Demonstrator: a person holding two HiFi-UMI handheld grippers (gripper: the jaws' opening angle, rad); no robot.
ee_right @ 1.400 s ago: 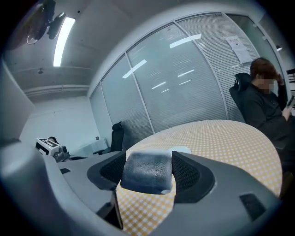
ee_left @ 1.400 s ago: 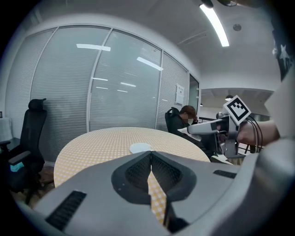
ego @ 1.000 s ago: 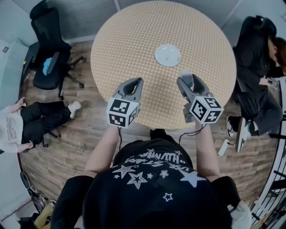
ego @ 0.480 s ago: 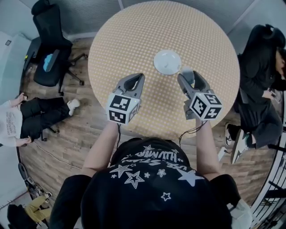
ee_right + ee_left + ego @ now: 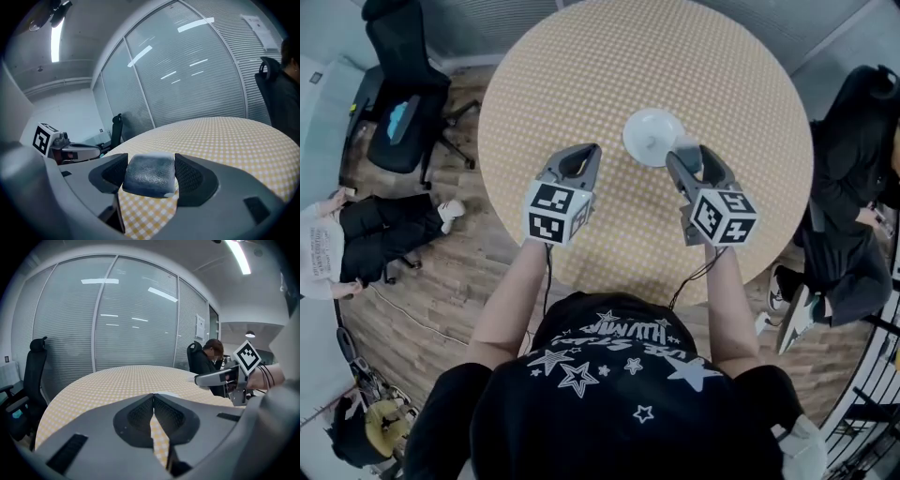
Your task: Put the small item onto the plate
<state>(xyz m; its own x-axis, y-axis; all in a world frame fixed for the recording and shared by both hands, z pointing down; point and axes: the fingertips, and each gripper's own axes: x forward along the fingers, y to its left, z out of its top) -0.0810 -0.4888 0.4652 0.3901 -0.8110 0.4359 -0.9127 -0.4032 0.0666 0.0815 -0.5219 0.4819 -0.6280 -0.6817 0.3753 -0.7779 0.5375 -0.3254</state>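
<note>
A small white plate [image 5: 651,136] lies on the round yellow-checked table [image 5: 609,66], right of centre. My right gripper [image 5: 688,156] hangs just at the plate's near right edge, shut on a small grey block [image 5: 149,175] that fills the gap between its pads. The block [image 5: 685,150] shows as a grey lump at the jaw tips in the head view. My left gripper [image 5: 577,160] hovers over the table to the left of the plate, jaws pressed together with nothing between them [image 5: 153,405]. From the left gripper view, the right gripper [image 5: 220,377] shows at the right.
A black office chair [image 5: 403,103] stands left of the table. A person in black [image 5: 853,187] sits at the table's right side, and another person [image 5: 347,244] sits on the wooden floor at left. Glass walls with blinds [image 5: 117,324] surround the room.
Both grippers have moved forward over the table. The right gripper, still holding the block, has closed in on the plate's near edge.
</note>
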